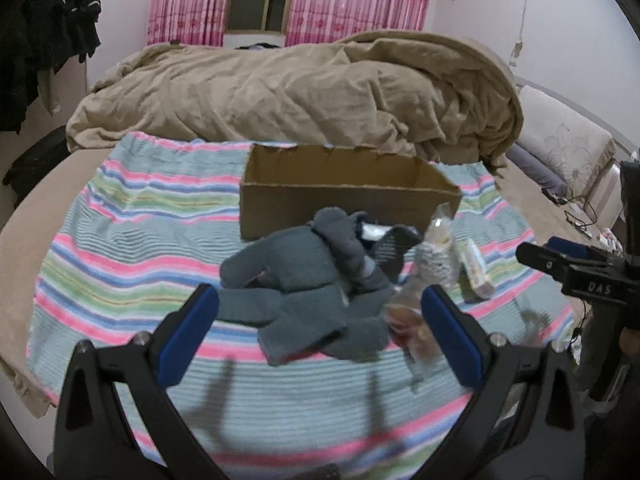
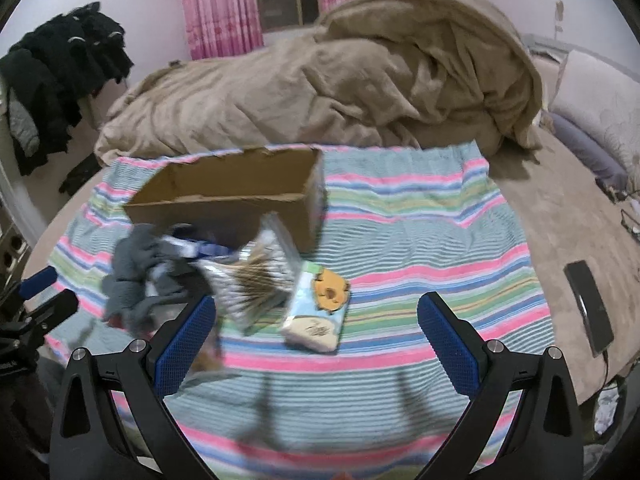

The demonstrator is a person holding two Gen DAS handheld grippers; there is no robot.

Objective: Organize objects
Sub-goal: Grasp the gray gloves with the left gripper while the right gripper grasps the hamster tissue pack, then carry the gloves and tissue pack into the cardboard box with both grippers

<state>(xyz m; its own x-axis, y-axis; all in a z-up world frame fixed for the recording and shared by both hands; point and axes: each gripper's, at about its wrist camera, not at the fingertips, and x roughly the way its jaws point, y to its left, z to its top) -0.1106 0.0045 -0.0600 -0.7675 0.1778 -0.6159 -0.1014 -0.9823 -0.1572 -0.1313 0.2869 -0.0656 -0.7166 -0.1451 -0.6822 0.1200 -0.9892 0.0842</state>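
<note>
Cardboard box (image 1: 348, 196) sat mid-bed on striped blanket (image 2: 420, 216); grey socks (image 1: 304, 280), possibly cotton-swab packet (image 2: 256, 280), tissue pack (image 2: 316, 308) before it. Left gripper (image 1: 320, 336), right gripper (image 2: 316, 336): jaws apart.

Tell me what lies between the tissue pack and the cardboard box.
Right wrist view: a clear packet of cotton swabs lies between the tissue pack and the cardboard box, leaning toward the box's front wall.
</note>
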